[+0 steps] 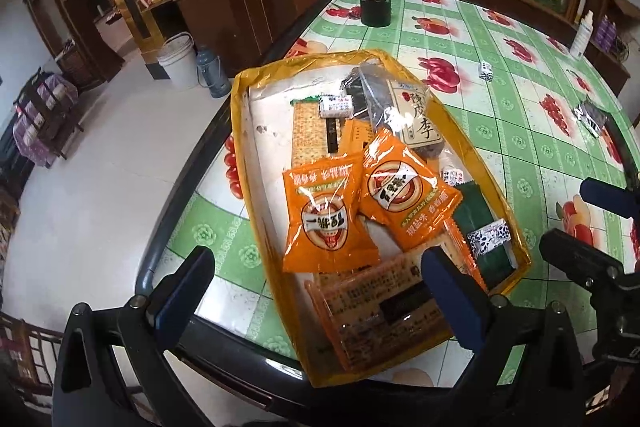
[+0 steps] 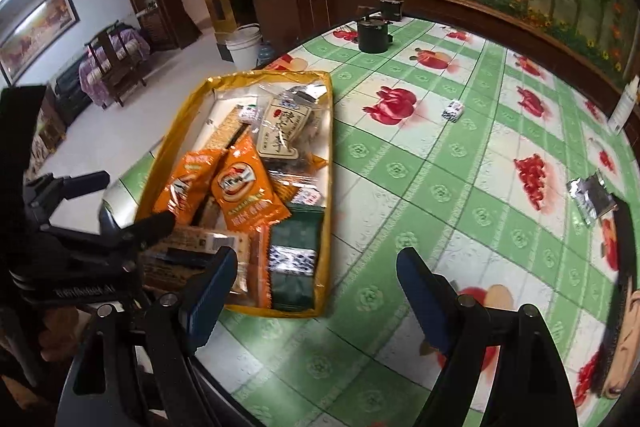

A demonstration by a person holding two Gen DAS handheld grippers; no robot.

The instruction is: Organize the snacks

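A yellow-rimmed snack tray (image 1: 239, 115) (image 2: 329, 163) sits at the table's left edge, holding orange packets (image 1: 328, 219) (image 2: 244, 187), crackers, a dark green packet (image 2: 296, 239) and small candies. My left gripper (image 1: 320, 287) is open and empty above the tray's near end. My right gripper (image 2: 316, 283) is open and empty above the tablecloth, just right of the tray. A small patterned candy (image 2: 452, 114) (image 1: 485, 70) and a silver-black packet (image 2: 592, 197) (image 1: 591, 115) lie loose on the table to the right.
The table has a green-and-white fruit-print cloth (image 2: 440, 187). A dark pot (image 2: 373, 35) stands at the far end. A white bottle (image 1: 582, 35) stands at the far right edge. Floor, a white bucket (image 1: 178, 61) and cabinets lie left of the table.
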